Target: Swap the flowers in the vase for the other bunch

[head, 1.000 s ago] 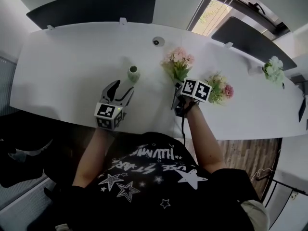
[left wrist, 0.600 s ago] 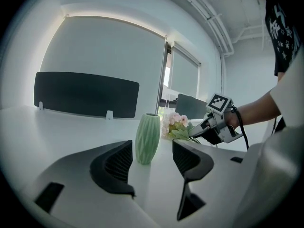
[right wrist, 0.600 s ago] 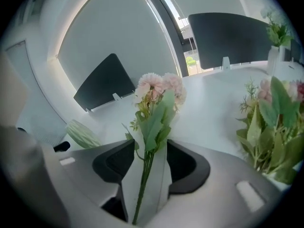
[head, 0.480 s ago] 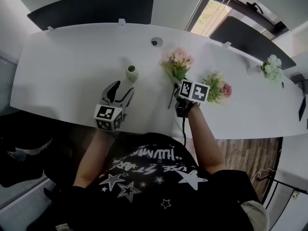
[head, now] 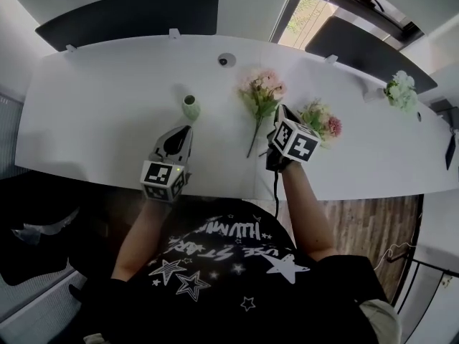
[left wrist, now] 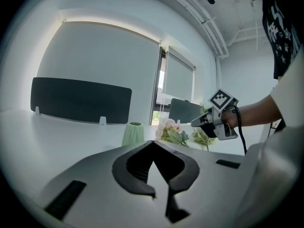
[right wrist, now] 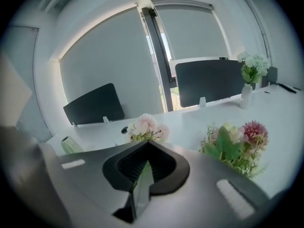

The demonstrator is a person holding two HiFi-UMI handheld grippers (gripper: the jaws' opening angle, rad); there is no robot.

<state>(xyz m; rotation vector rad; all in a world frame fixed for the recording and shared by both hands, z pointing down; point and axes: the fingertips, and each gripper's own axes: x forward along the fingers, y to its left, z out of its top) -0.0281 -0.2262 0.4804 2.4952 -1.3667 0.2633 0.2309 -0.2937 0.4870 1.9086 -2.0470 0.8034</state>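
A pale green vase point(head: 190, 108) stands empty on the white table point(head: 107, 99); the left gripper view has it ahead point(left wrist: 133, 134). The pink bunch point(head: 262, 92) lies flat right of it, its stem trailing toward me. A second bunch with a dark pink bloom point(head: 320, 118) lies further right. My left gripper point(head: 184, 130) hovers just short of the vase; its jaws have just been closing and are shut on nothing. My right gripper point(head: 279, 115) hangs above the table between the two bunches, its jaws also just closed, with nothing between them.
A white-green bouquet in a small vase point(head: 400, 90) stands at the far right of the table. A round grommet point(head: 226, 60) sits at the back middle. Dark divider panels point(head: 129, 16) line the far edge. The table's near edge runs just below both grippers.
The right gripper has left the pink bunch's stem, risen and shifted right; the bunch now lies free on the table. Both grippers' jaws went from open to shut.
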